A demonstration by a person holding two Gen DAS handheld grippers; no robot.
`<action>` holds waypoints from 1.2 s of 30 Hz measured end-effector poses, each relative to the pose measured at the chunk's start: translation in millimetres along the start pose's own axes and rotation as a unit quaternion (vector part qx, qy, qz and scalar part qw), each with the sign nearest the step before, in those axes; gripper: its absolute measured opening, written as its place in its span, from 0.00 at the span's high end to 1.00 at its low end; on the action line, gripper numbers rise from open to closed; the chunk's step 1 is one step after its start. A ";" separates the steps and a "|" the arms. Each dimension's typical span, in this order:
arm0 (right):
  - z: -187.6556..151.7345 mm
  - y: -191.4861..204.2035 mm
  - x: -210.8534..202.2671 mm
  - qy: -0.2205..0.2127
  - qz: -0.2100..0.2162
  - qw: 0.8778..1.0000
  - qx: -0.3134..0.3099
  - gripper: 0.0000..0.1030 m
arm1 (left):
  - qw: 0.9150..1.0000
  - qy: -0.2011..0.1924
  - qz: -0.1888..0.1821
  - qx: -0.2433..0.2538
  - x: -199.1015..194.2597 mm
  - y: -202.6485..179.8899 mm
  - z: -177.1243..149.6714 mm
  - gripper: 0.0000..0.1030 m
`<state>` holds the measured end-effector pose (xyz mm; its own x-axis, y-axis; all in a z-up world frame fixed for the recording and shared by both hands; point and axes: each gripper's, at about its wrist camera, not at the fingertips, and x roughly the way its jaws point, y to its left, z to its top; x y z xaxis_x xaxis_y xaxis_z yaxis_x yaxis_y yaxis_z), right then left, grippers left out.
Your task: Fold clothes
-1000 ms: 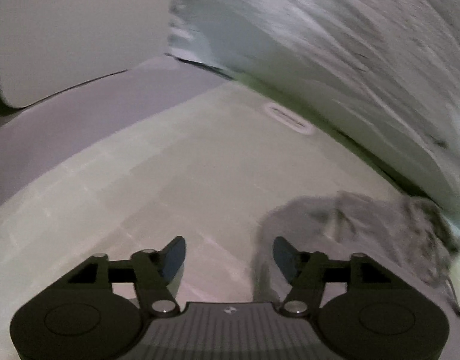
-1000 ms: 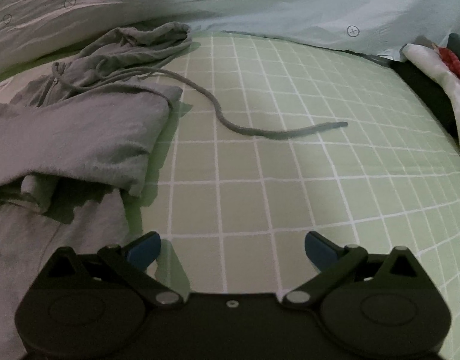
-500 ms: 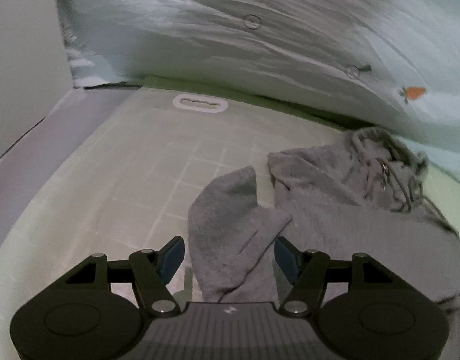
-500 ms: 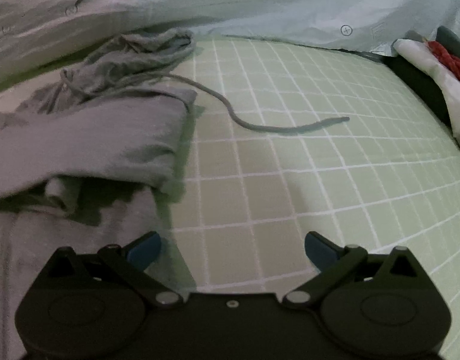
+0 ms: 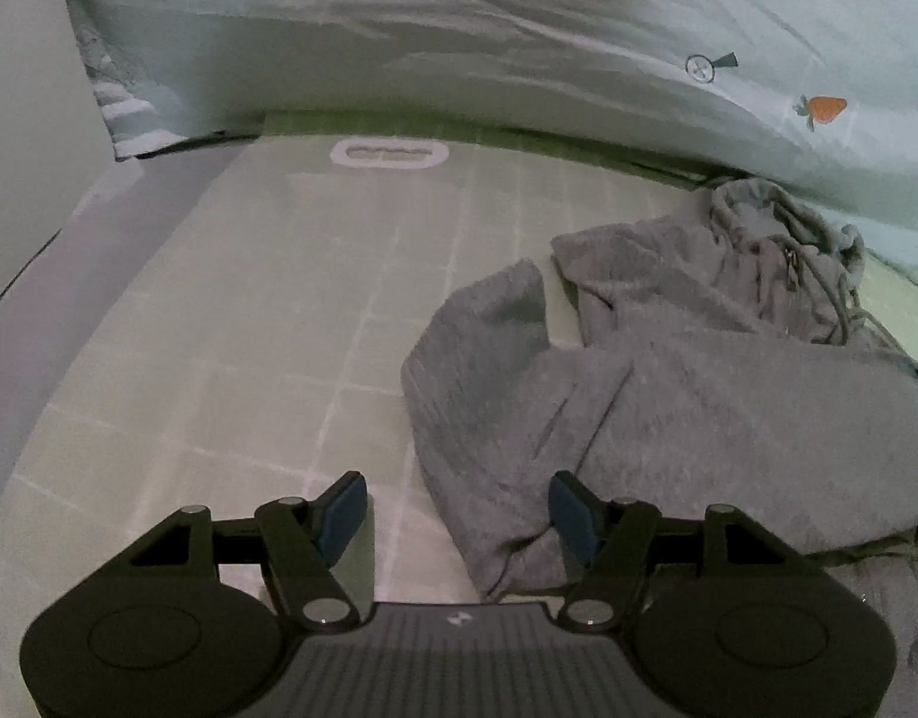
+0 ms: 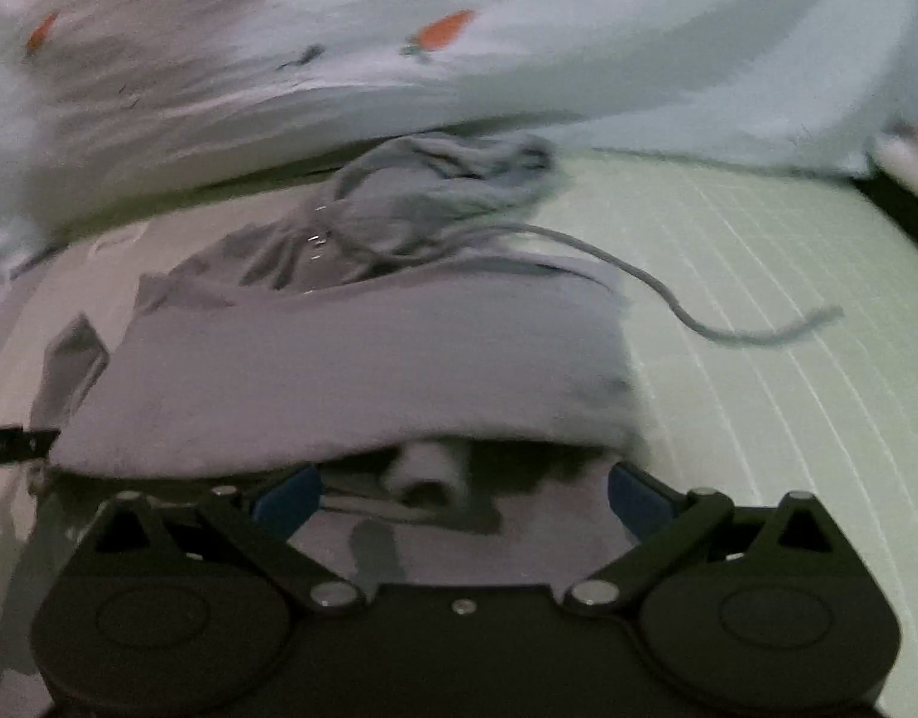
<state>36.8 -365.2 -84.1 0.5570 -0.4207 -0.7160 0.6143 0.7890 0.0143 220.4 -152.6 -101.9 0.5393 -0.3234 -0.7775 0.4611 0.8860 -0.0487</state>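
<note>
Both your left gripper (image 5: pixel 457 508) and right gripper (image 6: pixel 463 493) gape wide, empty; soft floppy hoodie (image 5: pixel 698 395), pinch the sleeve edge at 12 o'clock.

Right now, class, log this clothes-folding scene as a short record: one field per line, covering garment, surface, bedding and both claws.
garment: grey hoodie, partly folded, sleeve lying out sideways
drawstring: long cord trailing across the sheet
surface: green checked sheet
bedding: carrot-print duvet bunched behind
left claw: open, over sleeve end
right claw: open, at hoodie's fold
</note>
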 end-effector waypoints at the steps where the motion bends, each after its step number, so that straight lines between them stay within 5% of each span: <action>1: 2.0 5.3 4.9 -0.003 -0.009 1.000 -0.010 0.00 | 1.000 0.001 0.000 0.000 2.0 0.0 -0.7 0.31; 6: 7.8 1.7 28.6 -0.006 -0.087 0.996 -0.037 0.00 | 1.000 -0.008 0.013 0.009 4.6 -3.3 -3.8 0.26; 12: -9.2 -80.3 25.2 0.023 -0.128 0.987 0.091 0.00 | 1.000 -0.013 0.022 0.007 7.1 -4.6 -4.9 0.21; 17: -24.0 -108.0 14.8 0.027 -0.099 0.984 0.143 0.00 | 0.999 -0.007 0.032 0.003 8.9 -7.5 -1.9 0.19; 23: -29.8 -94.1 13.4 0.030 -0.096 0.989 0.110 0.00 | 1.000 -0.018 0.023 -0.002 -6.7 -9.4 4.3 0.23; 30: -30.2 -90.6 16.8 0.028 -0.095 0.990 0.104 0.00 | 0.994 -0.050 -0.032 0.092 -12.0 -37.9 13.1 0.39; 36: -29.8 -90.3 18.0 0.029 -0.094 0.990 0.103 0.00 | 0.995 -0.039 -0.051 0.078 9.6 -46.4 25.3 0.48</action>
<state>-25.3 -430.7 -119.1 0.3930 -0.5205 -0.7581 0.8087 0.5881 0.0155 222.0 -205.2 -91.2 0.5350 -0.4385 -0.7221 0.6157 0.7877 -0.0222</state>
